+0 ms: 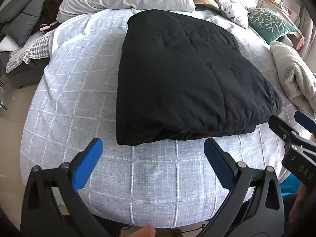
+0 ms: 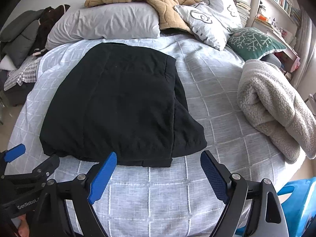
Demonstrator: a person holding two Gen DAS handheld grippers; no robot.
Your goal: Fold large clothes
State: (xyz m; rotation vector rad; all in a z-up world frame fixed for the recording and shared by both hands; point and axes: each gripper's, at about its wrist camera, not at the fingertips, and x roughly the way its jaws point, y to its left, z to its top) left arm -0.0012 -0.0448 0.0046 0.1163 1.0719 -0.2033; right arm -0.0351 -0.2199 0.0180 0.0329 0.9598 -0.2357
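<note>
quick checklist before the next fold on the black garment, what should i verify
1. Left claw open, nothing between its fingers: ok.
2. Right claw open, nothing between its fingers: ok.
3. Black padded garment lies flat on the grey checked bedcover, already folded into a block: ok.
4. Its near hem sits just ahead of both claws, uncovered: ok.
5. Right side has a lower layer sticking out past the top fold: not ok, uneven.
6. Cream fleece blanket lies apart from the garment: ok.
7. Whether the hidden layers underneath are smooth: cannot tell.
</note>
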